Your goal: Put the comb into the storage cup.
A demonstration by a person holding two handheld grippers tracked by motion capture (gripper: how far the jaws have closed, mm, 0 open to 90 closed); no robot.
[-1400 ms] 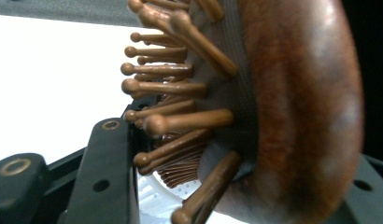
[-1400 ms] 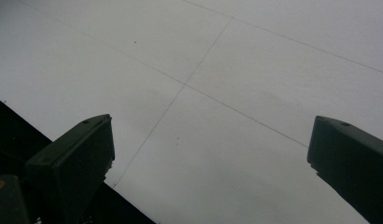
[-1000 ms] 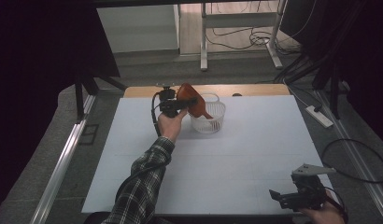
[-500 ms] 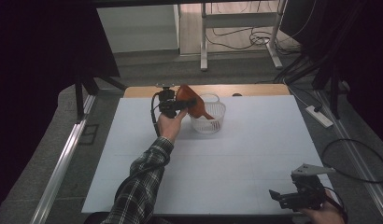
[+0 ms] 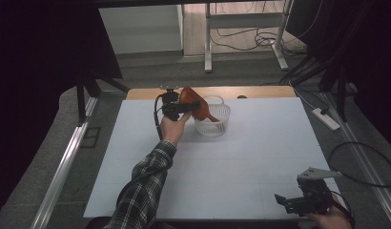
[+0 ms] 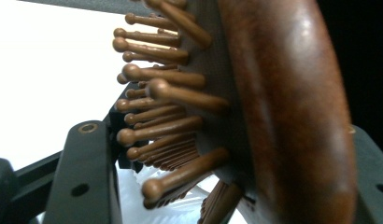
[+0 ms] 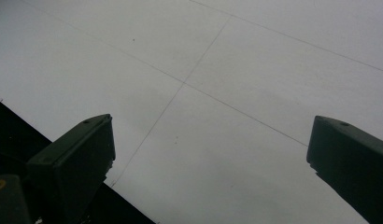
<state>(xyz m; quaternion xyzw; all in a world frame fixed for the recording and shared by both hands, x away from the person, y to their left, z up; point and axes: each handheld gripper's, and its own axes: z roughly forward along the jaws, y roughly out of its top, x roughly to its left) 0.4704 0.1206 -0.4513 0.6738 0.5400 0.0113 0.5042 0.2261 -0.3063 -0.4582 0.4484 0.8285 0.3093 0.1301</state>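
Wood, reddish-brown: the hairbrush sits between my left gripper's jaws, handle dipping into the white basket at the table's far edge. The jaws have just been opening; grip looks slack. I judge it stiff, light, glossy-slippery; best held across the back, off the pins. Right gripper wide, empty, near edge.

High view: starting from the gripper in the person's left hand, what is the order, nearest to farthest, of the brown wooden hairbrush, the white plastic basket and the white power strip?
1. Brown wooden hairbrush: between the left gripper's jaws.
2. White plastic basket: just right of it, under the brush's handle.
3. White power strip: on the floor, past the table's right edge.
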